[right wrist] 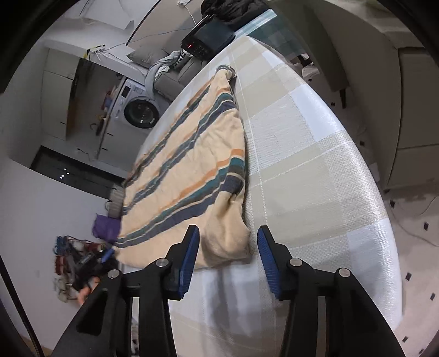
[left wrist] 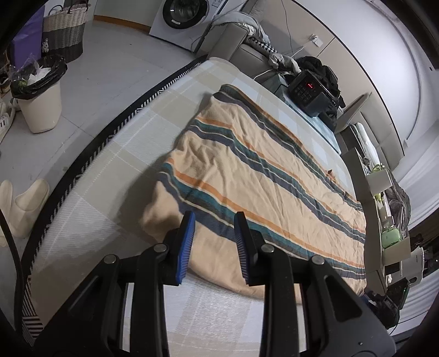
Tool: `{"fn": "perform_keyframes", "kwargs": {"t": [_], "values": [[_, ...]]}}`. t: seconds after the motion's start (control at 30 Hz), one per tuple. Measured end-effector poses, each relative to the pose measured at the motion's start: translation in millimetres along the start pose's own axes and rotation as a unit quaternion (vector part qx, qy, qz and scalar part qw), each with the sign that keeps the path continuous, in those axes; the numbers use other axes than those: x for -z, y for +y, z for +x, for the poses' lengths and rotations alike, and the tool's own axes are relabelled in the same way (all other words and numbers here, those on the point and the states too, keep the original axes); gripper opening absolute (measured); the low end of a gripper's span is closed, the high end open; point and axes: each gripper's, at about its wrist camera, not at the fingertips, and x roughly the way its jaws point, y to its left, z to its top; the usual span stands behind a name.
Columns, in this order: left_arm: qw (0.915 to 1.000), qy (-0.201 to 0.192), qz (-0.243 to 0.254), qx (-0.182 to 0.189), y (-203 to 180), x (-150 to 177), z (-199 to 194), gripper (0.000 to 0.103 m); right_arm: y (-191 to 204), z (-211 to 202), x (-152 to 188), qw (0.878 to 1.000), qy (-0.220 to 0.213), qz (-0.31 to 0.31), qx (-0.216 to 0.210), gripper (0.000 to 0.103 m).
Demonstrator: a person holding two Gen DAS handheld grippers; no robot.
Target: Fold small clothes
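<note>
A cream garment with teal, navy and orange stripes [left wrist: 247, 170] lies spread flat on a table with a checked beige and white cloth [left wrist: 115, 153]. My left gripper [left wrist: 215, 219] is open and empty, its blue pads hovering just above the garment's near edge. In the right wrist view the same garment [right wrist: 189, 170] lies ahead, one plain cream corner nearest. My right gripper [right wrist: 227, 233] is open and empty, its pads either side of that corner, slightly above it.
A black keypad device [left wrist: 310, 90] stands at the table's far end, and it also shows in the right wrist view [right wrist: 205, 38]. A bin [left wrist: 38, 98], a woven basket [left wrist: 64, 30] and a washing machine [left wrist: 183, 16] stand on the floor. A cluttered shelf [left wrist: 384, 197] runs along the right.
</note>
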Motion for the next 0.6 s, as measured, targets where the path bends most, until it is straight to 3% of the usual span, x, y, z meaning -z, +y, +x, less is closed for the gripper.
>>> {"fn": "perform_keyframes", "kwargs": {"t": [0.07,0.27,0.37,0.43,0.53,0.57,0.6], "values": [[1.0,0.0,-0.007,0.001,4.9,1.4,-2.0,0.025,5.4,-0.3,2.3,1.0,-0.008,-0.012,0.016,0.007],[1.0,0.007,-0.006,0.001,10.2,7.8,-2.7,0.025,8.6,-3.0,16.1,0.995,-0.009,-0.025,0.095,0.006],[1.0,0.01,-0.002,-0.001,11.0,8.3,-2.1,0.025,12.4,-11.2,15.5,0.994,-0.02,-0.008,0.104,0.014],[0.9999,0.007,0.009,-0.005,9.0,9.1,-5.7,0.025,23.2,-25.5,16.7,0.994,-0.056,-0.018,0.096,0.016],[0.9987,-0.01,0.049,-0.013,-6.1,11.4,-14.0,0.025,52.9,-43.5,21.8,0.983,-0.109,-0.076,0.13,0.033],[0.9974,-0.017,0.069,-0.014,-14.3,13.5,-16.6,0.029,64.3,-43.0,21.9,0.979,-0.117,-0.095,0.135,0.045],[0.995,-0.024,0.096,-0.014,-26.2,17.5,-18.2,0.037,76.0,-39.1,23.6,0.977,-0.117,-0.12,0.133,0.049]]}}
